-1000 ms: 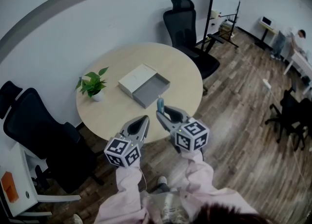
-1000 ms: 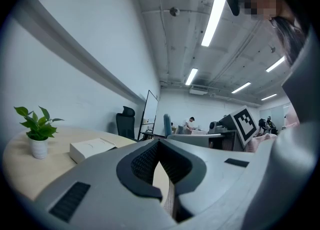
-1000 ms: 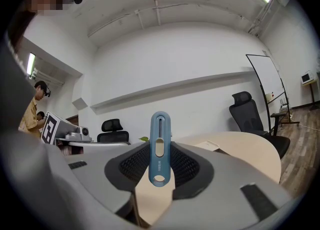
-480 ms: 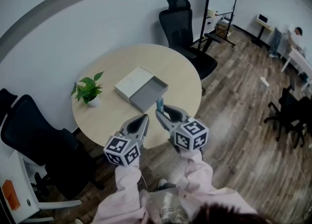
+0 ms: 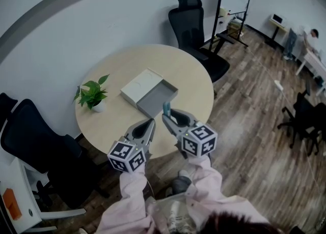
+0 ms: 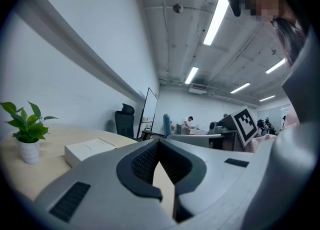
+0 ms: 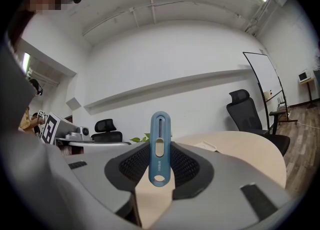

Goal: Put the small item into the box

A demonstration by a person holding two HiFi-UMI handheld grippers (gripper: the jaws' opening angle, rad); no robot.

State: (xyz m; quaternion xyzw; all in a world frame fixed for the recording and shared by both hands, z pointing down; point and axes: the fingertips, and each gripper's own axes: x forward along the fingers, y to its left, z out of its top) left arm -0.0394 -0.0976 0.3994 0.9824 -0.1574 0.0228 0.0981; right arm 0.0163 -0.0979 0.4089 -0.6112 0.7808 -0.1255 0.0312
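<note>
Blue, round-ended plastic item (image 7: pixel 159 146) stands pinched between ribbed fingers of the right gripper (image 5: pixel 169 117); left gripper (image 6: pixel 159 144) fingers pressed together.

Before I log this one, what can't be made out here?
- Inside of the box: too small in head view to tell if empty.
- Print on the blue item: too small to read, right gripper view.
- Blue item's lower end: hidden inside the right gripper, head view.

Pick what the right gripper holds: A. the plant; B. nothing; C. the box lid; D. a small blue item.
D: in the right gripper view, the small blue item stands upright, clamped between the jaws of the right gripper.
</note>
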